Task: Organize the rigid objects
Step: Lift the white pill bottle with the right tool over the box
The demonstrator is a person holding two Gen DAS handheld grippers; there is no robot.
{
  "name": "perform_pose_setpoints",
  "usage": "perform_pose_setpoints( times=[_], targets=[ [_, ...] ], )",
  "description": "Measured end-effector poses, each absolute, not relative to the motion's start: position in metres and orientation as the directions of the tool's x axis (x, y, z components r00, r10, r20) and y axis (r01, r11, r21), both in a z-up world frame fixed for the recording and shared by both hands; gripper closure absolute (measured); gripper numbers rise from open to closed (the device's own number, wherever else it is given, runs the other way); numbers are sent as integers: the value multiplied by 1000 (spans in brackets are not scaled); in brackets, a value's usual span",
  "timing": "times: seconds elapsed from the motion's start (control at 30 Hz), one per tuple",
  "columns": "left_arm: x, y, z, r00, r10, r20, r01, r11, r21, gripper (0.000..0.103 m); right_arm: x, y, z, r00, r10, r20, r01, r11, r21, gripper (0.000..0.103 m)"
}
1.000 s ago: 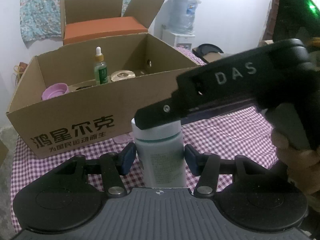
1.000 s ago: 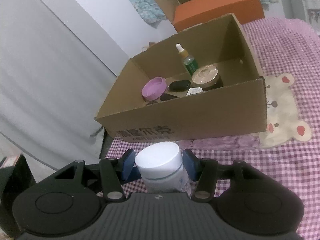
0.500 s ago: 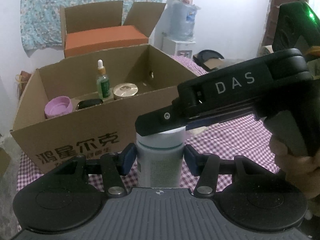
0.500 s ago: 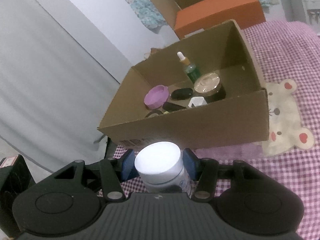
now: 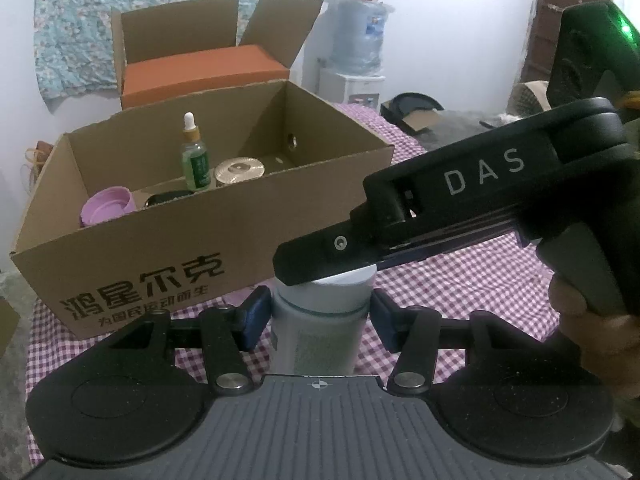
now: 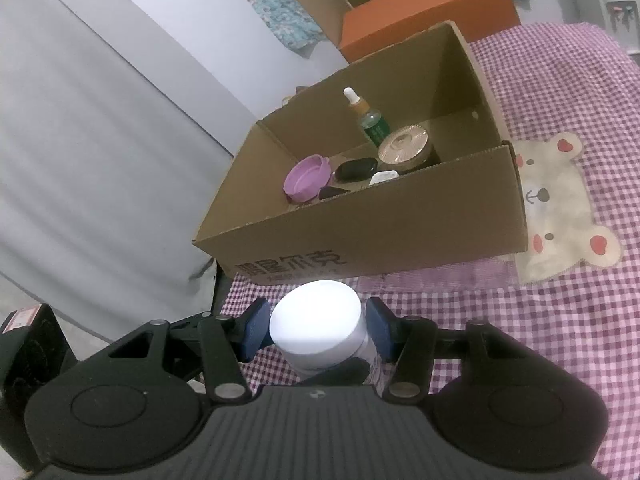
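Observation:
A white jar with a white lid stands upright between the pads of both grippers. My left gripper is shut on its body. My right gripper is shut on its lid, and reaches in from the right in the left wrist view. Behind it stands an open cardboard box holding a green dropper bottle, a gold-lidded jar, a purple lid and dark small items.
A pink checked cloth with a bear patch covers the surface. A second open carton with an orange box stands behind. A water dispenser is at the back. A grey wall lies left.
Both grippers have lifted the jar a little; the box sits lower in view and more of its inside shows. The grip on the jar is the same.

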State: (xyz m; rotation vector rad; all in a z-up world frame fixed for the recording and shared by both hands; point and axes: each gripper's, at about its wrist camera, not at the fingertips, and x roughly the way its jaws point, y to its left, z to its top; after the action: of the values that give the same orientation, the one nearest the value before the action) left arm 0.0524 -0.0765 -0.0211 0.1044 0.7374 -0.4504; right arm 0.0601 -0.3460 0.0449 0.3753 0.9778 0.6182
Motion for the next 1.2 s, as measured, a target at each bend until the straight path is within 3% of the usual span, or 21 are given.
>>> perform_pose_setpoints(
  times=[0.83,1.1,1.2],
  targets=[
    [35,-74,41,738,-300,-605,369,929,-11,51,50,-331,105,452,677,-581,-396,736,550,46],
    [77,-75,89,775,-317,-547,374,927,-7,51,88,-321,158,491,678,-546,-443,735,514,46],
    [110,-76,96,758,-347,-552,380,923,-58,51,116,-324,169,504,667,-549,-443,745,499,47]
  ],
)
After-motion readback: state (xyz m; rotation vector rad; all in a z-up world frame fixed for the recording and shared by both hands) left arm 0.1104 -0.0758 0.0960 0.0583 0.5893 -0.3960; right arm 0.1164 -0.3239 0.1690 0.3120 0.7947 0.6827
